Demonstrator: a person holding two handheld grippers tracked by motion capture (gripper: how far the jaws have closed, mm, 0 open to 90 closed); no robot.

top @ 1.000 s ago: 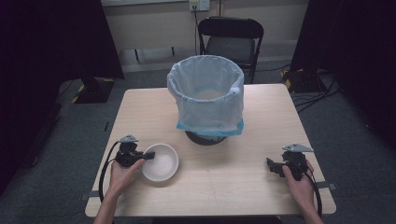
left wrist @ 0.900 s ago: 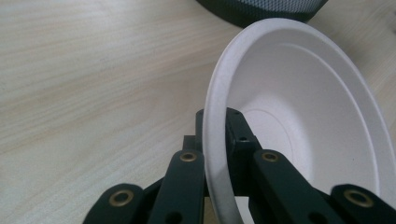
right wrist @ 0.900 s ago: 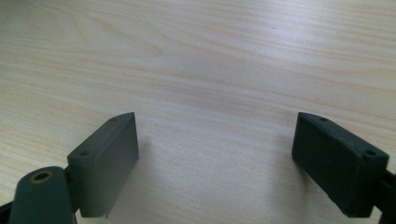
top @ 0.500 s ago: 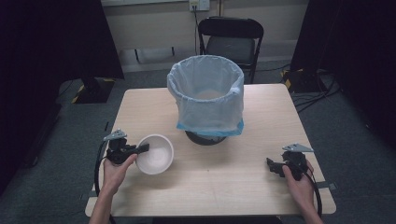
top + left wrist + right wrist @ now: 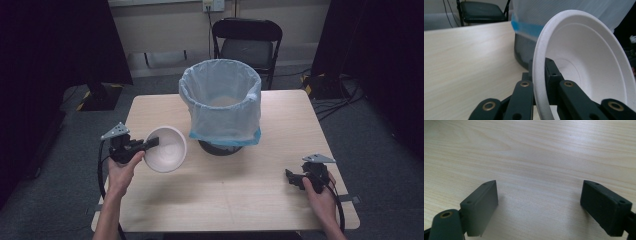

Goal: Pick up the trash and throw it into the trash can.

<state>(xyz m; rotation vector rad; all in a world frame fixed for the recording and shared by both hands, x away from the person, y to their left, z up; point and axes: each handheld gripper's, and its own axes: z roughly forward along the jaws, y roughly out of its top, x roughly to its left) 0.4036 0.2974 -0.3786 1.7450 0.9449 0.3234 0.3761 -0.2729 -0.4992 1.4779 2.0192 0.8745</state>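
Dim room with dark curtains at both sides, grey carpet, and a black folding chair behind a pale wood-grain tabletop. Near the far centre of the tabletop stands a dark mesh waste bin lined with a translucent white bag whose blue band runs around the lower part of the bin; the bin is upright, its mouth facing up. The left hand-held gripper, at the left part of the tabletop, is clamped on the rim of a white foam bowl. In the high view the bowl is tipped on edge, its hollow facing up and toward the camera, its rim just left of the bin's base and not touching it. In the left gripper view the bowl stands nearly on edge, its hollow facing right, one black jaw inside the rim and one outside it, with the bin's mesh base and blue band close behind. The left hand grips the tool from below, forearm entering from the bottom edge. The right hand-held gripper rests low at the near right part of the tabletop, pointing left, well apart from bin and bowl. In the right gripper view its two jaws stand wide apart over bare wood, with nothing between them.
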